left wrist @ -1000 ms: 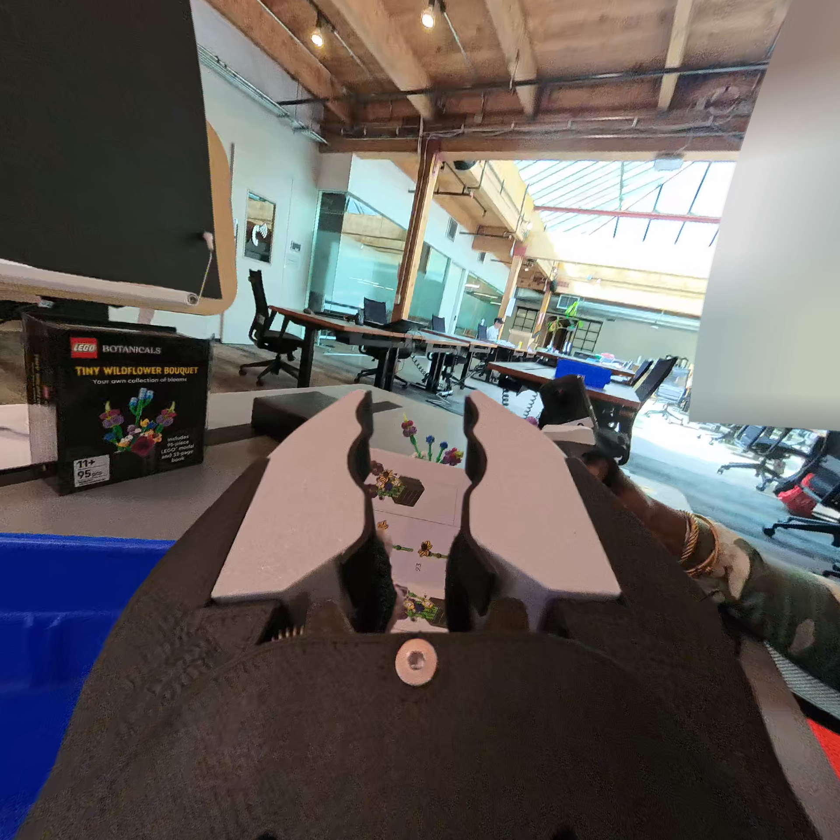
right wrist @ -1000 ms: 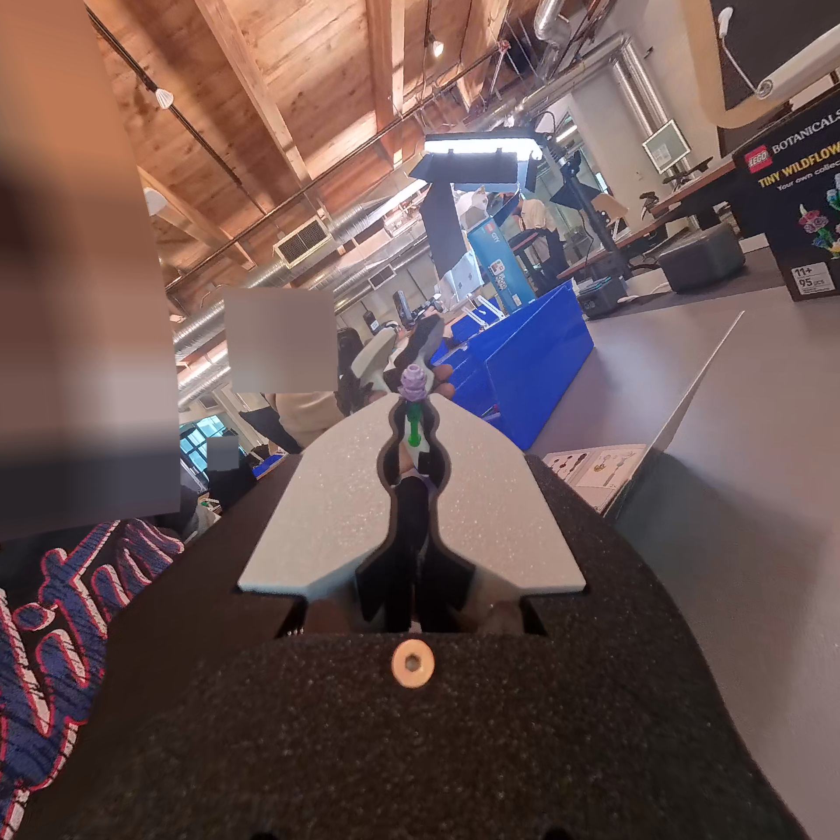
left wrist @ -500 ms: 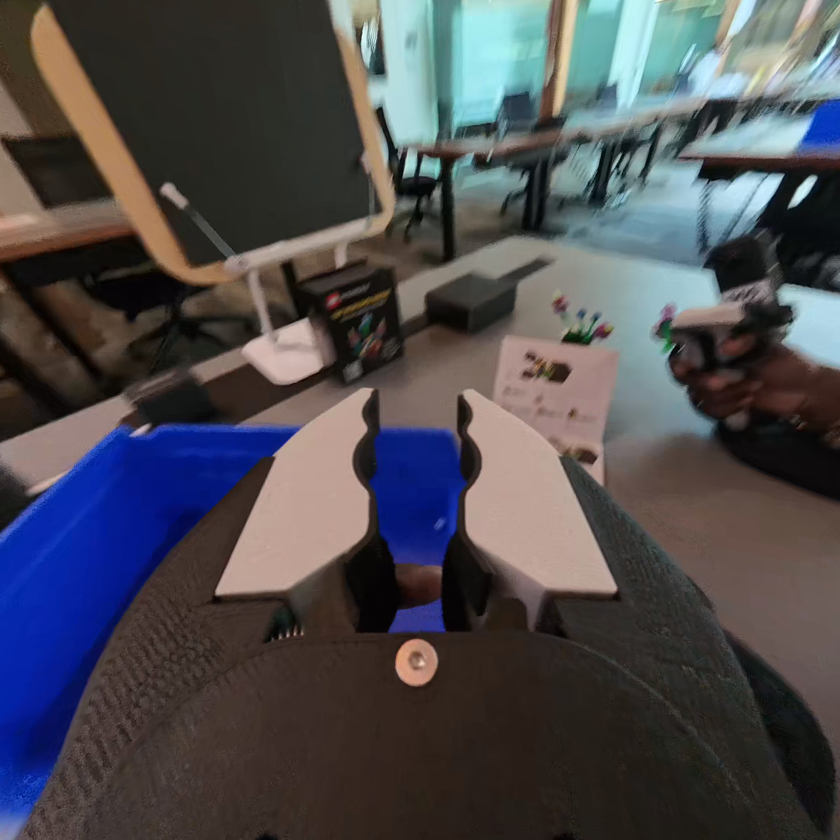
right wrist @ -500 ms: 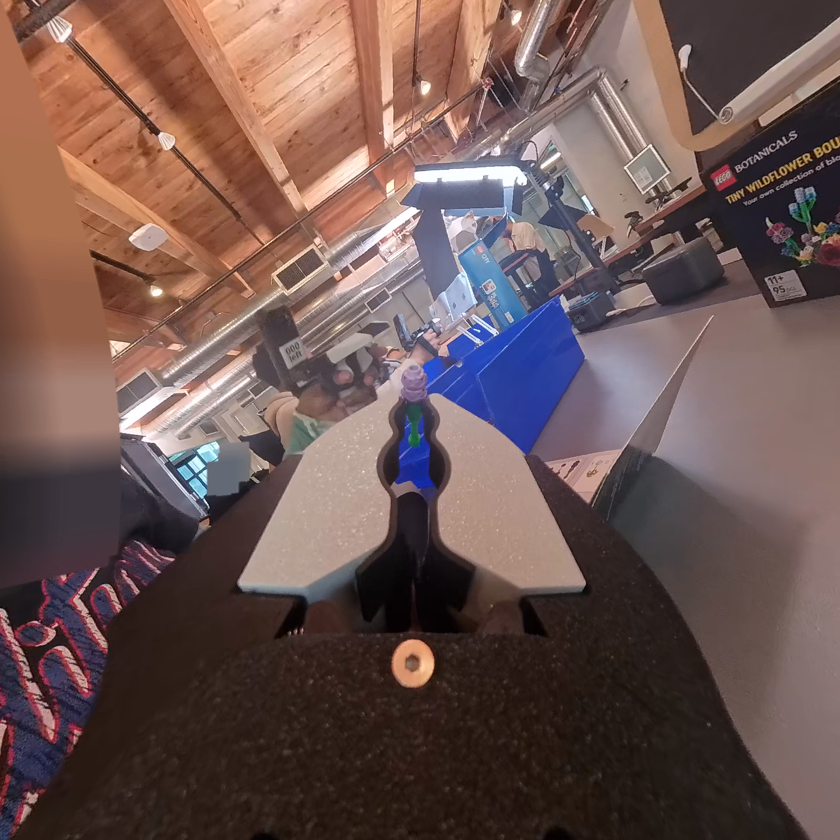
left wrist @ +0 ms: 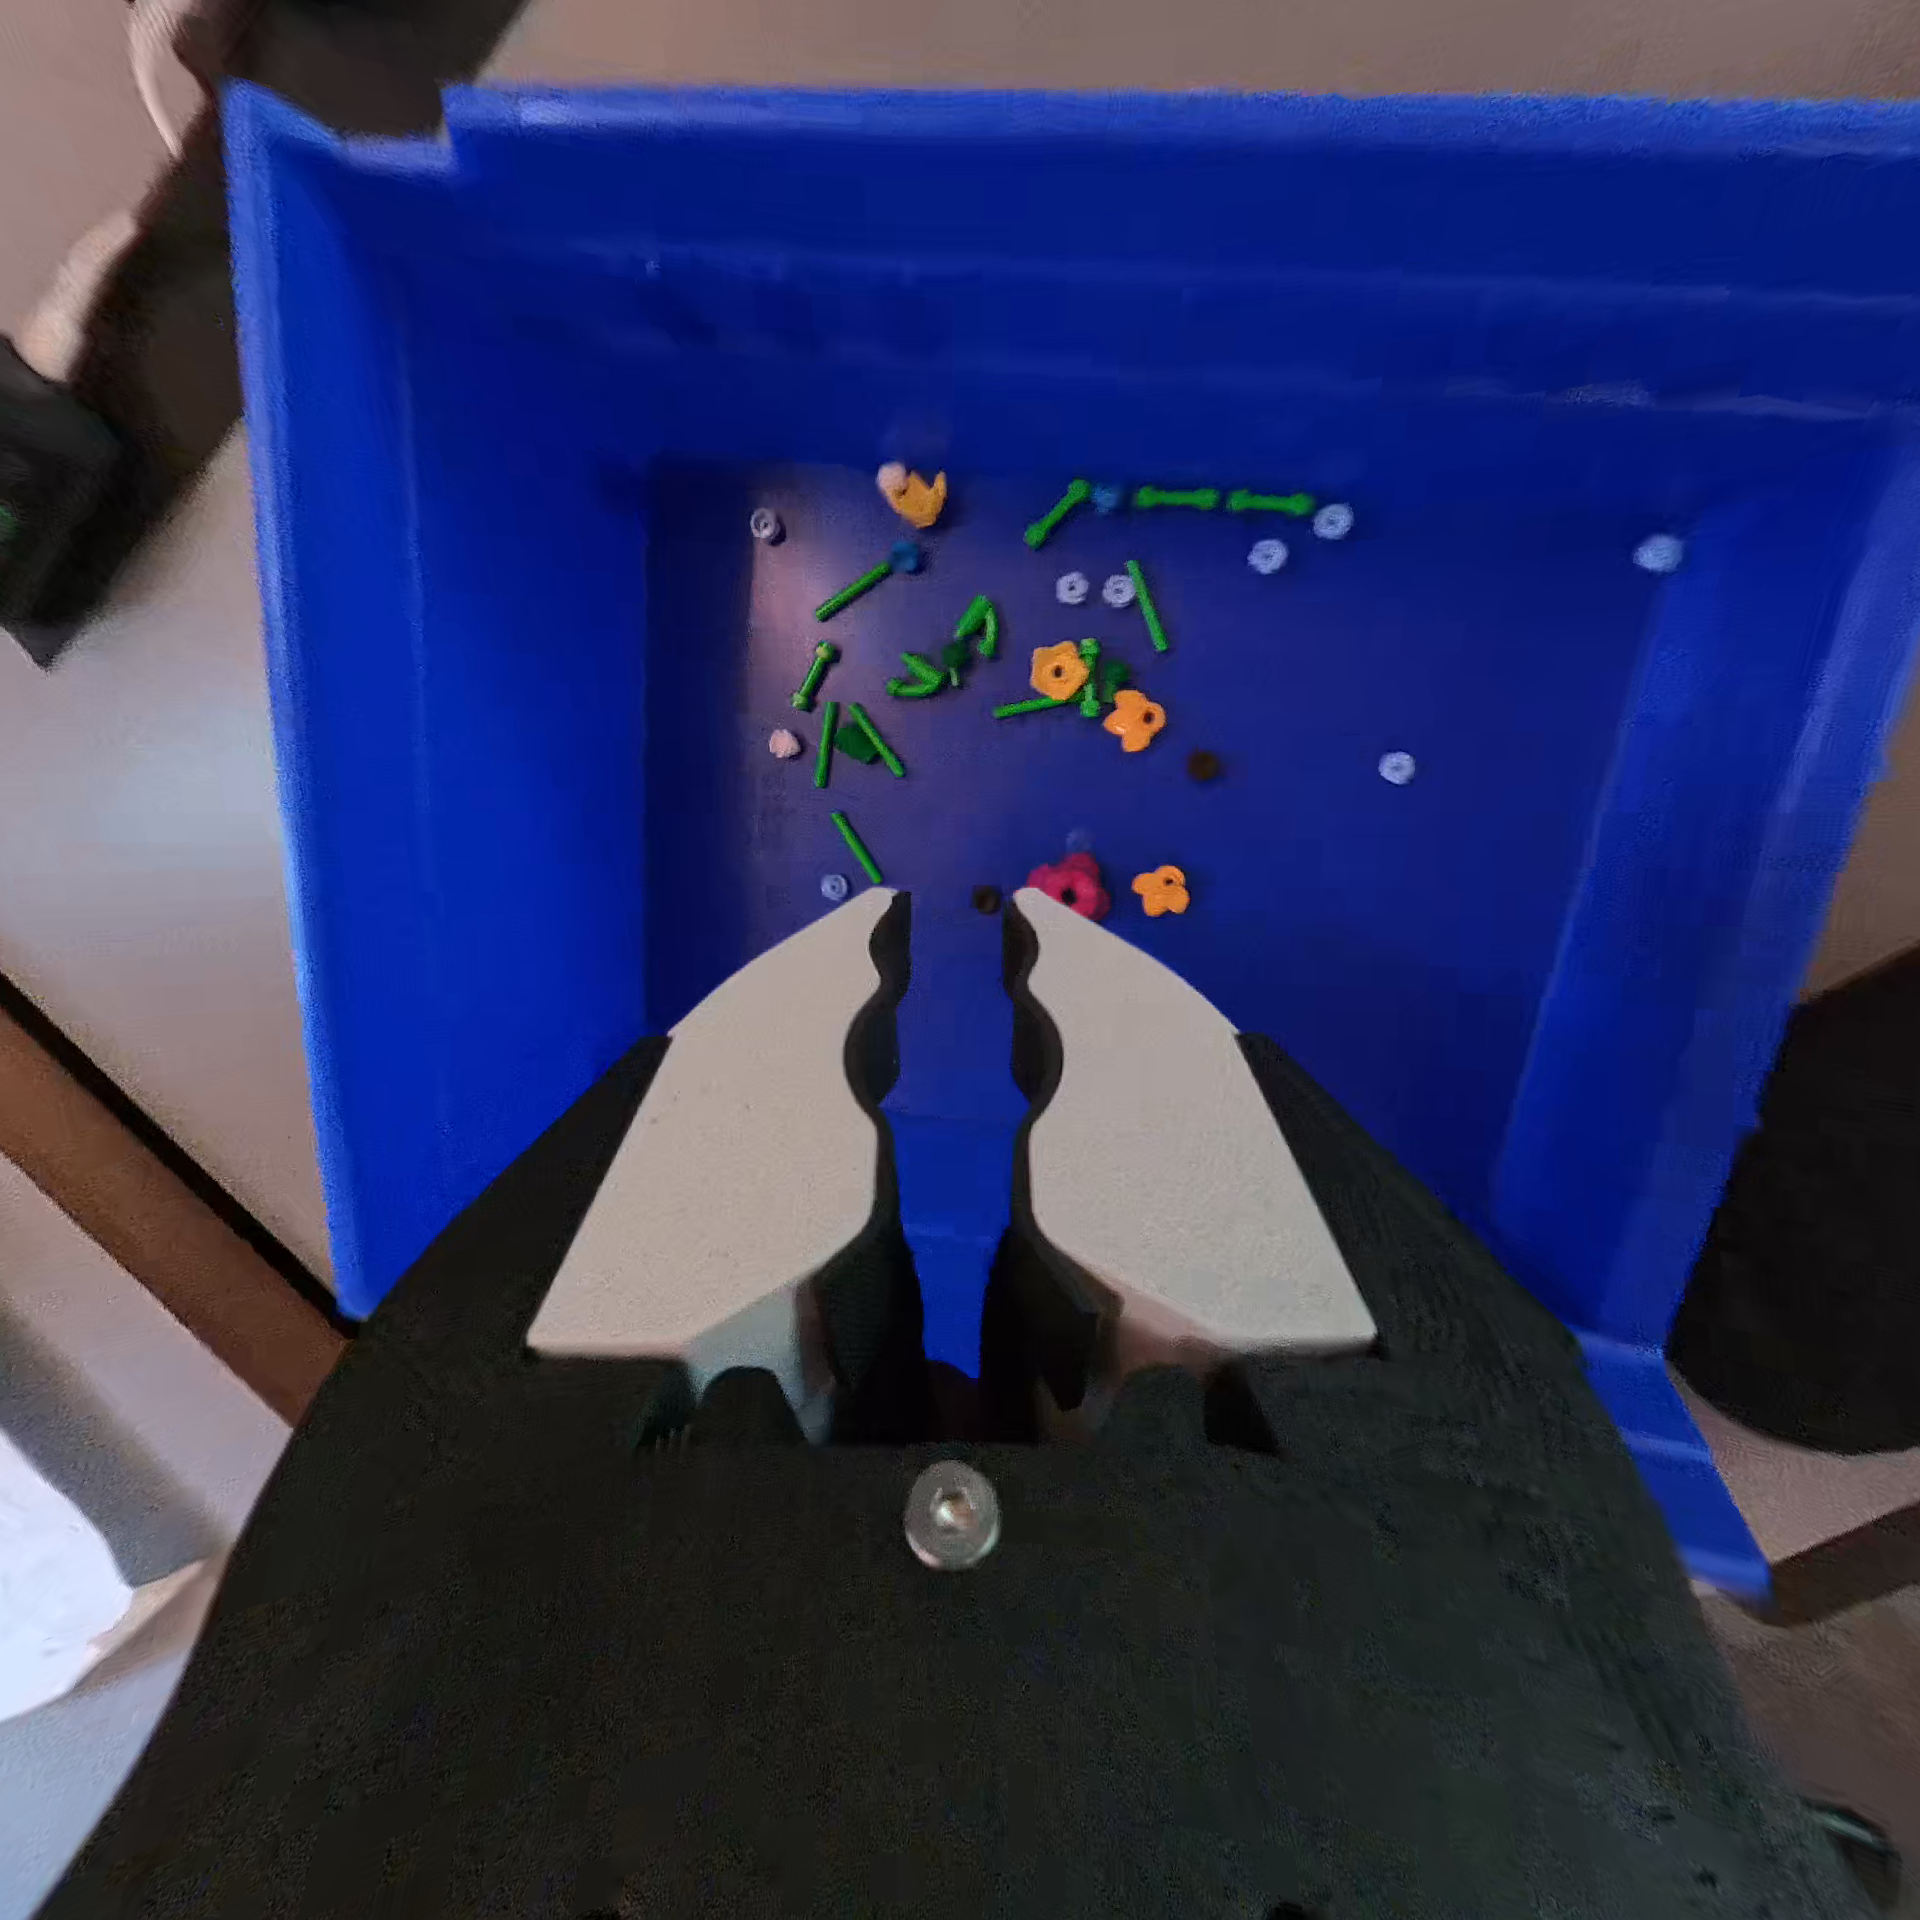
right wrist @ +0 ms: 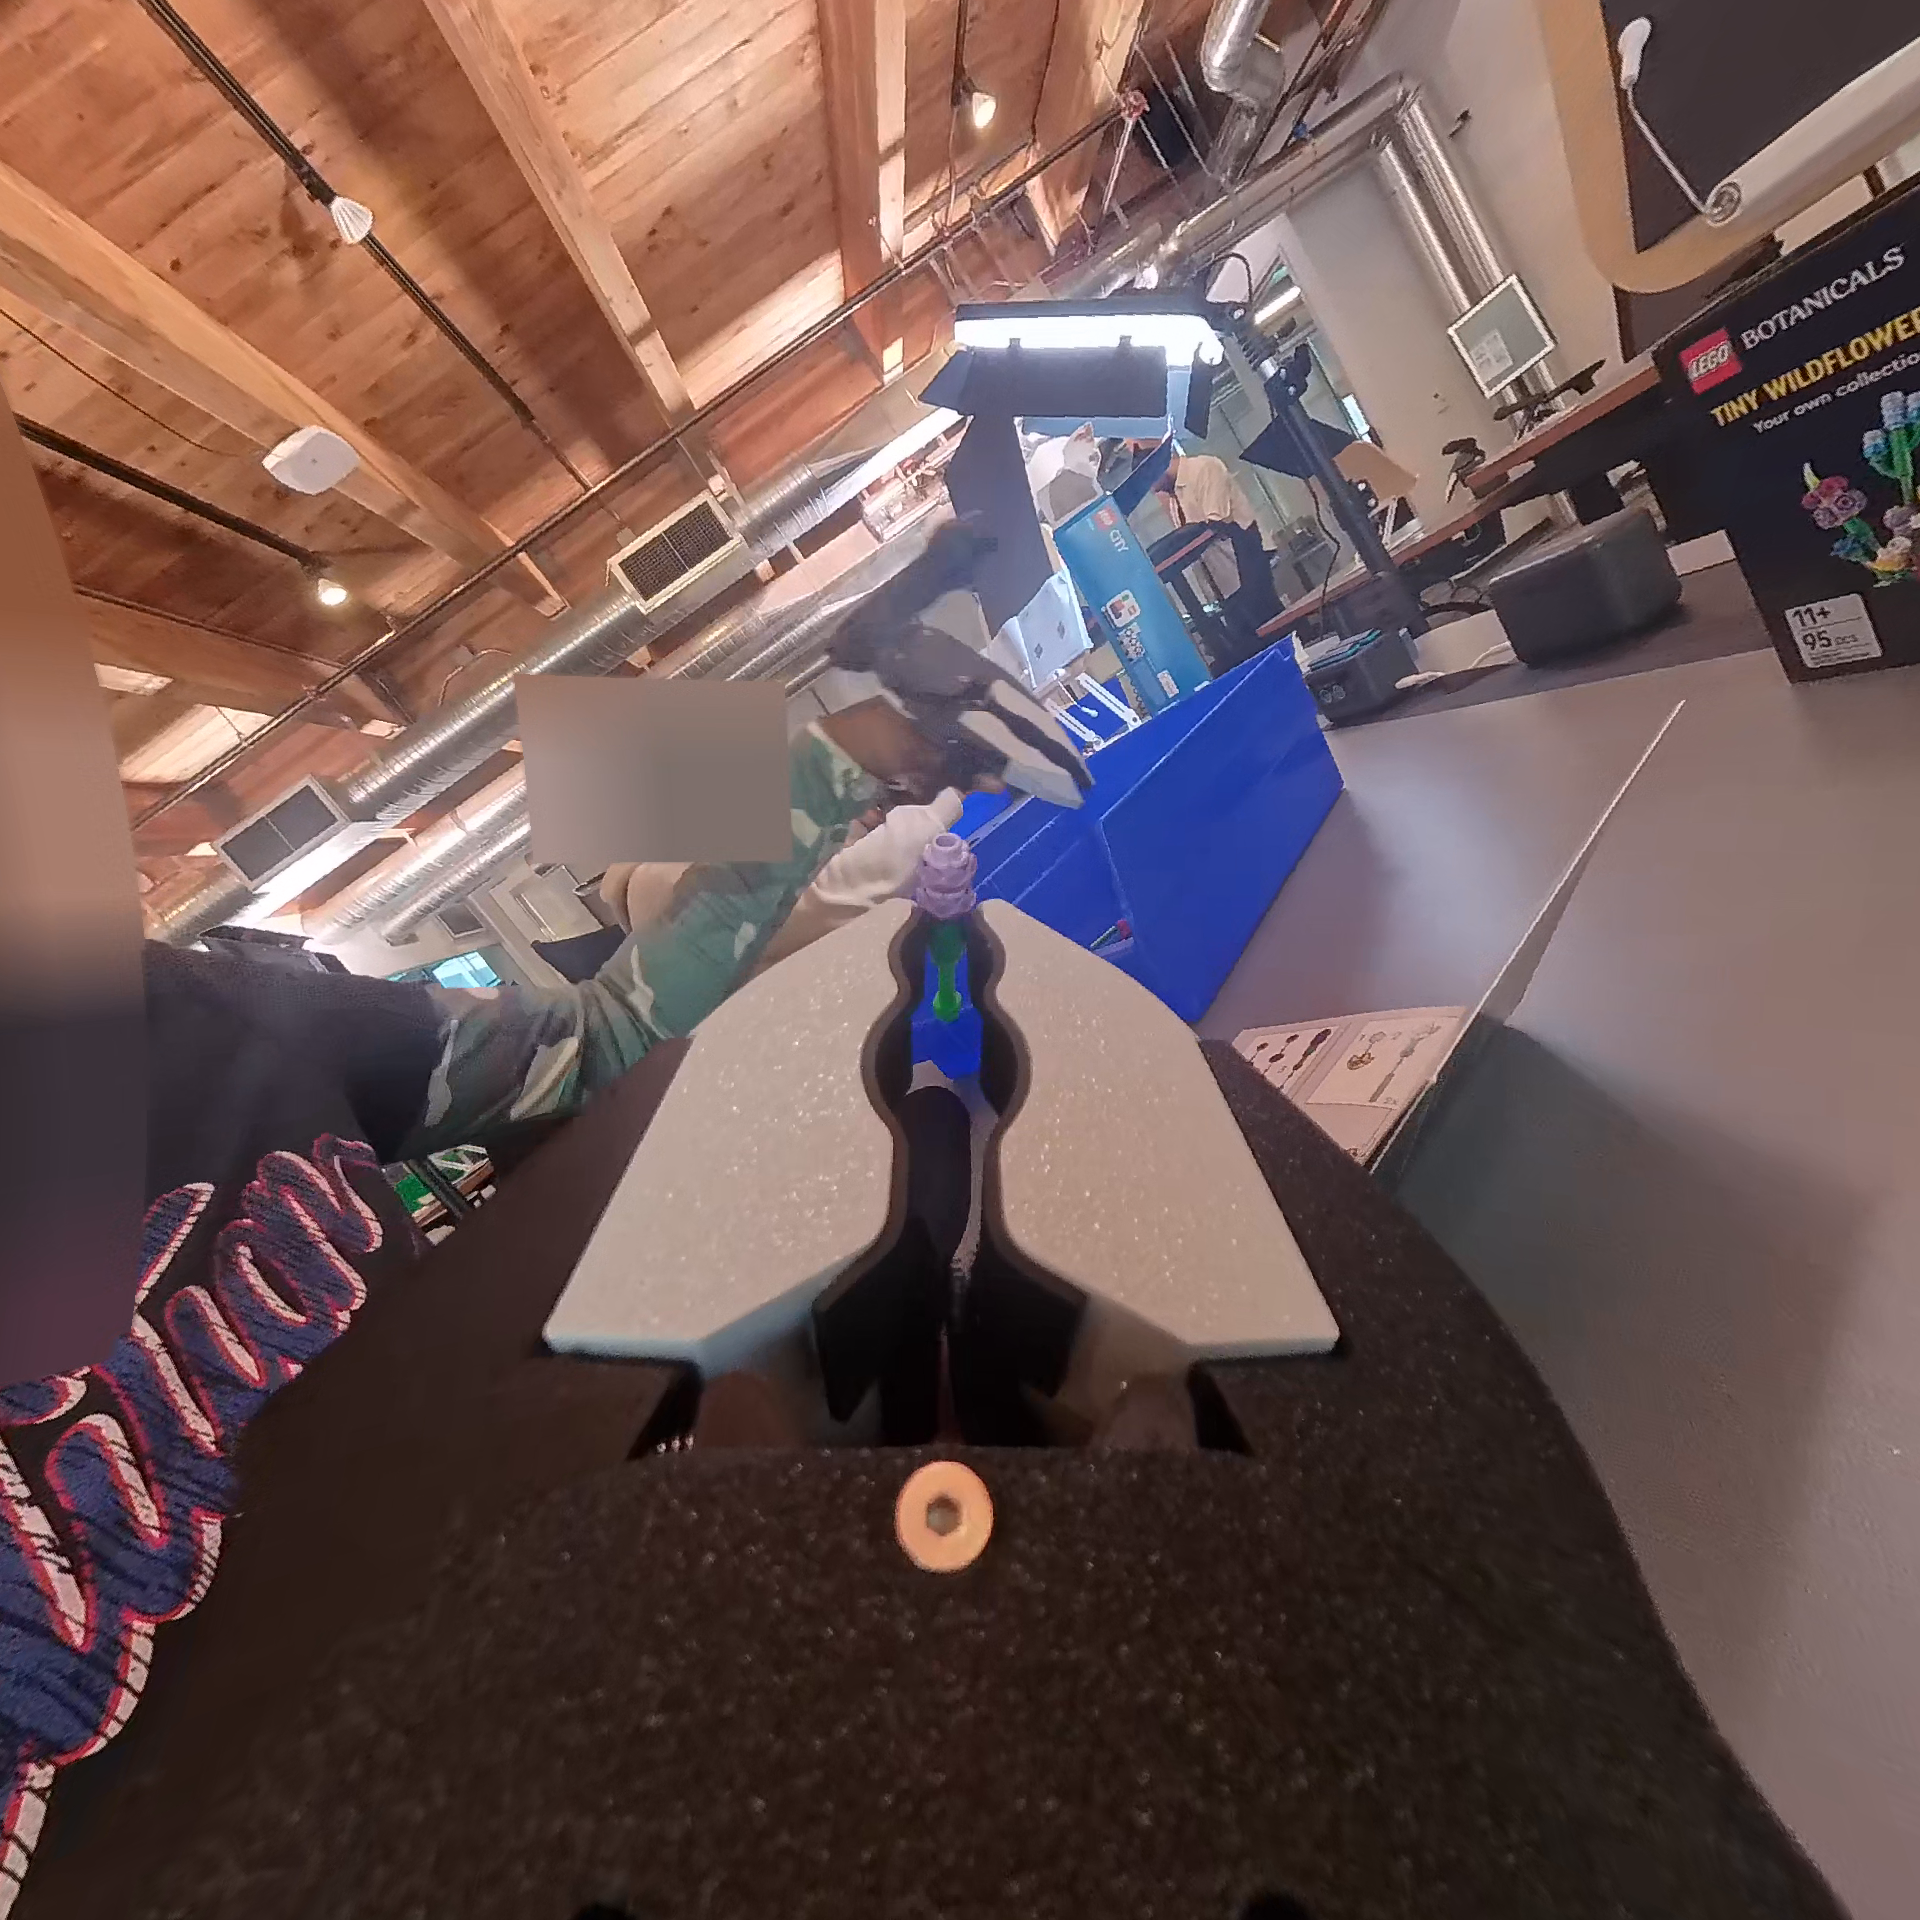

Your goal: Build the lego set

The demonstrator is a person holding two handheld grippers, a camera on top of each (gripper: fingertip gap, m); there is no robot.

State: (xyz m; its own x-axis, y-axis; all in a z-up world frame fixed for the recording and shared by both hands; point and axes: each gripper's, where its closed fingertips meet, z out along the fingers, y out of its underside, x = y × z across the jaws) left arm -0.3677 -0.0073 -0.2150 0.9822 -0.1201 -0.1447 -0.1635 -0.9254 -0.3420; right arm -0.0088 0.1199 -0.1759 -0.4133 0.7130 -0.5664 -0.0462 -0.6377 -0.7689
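Left gripper (left wrist: 956,902) parted and empty above blue bin (left wrist: 1039,260); loose pieces (left wrist: 1060,670) lie beyond its tips. Right gripper (right wrist: 945,906) clamps the flower stem (right wrist: 944,971), purple bloom (right wrist: 944,878) protruding.

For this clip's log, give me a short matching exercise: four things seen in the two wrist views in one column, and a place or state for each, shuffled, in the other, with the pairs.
Things:
1. left tool
2. right tool
3. pink flower-shaped lego piece
4. open paper instruction booklet

Places or states:
A. lies on the floor of the blue plastic bin
B. open, empty, pointing down into the bin
C. on the grey table, beside the bin
D. shut on a green lego stem with a purple flower top

Pairs: 1-B, 2-D, 3-A, 4-C
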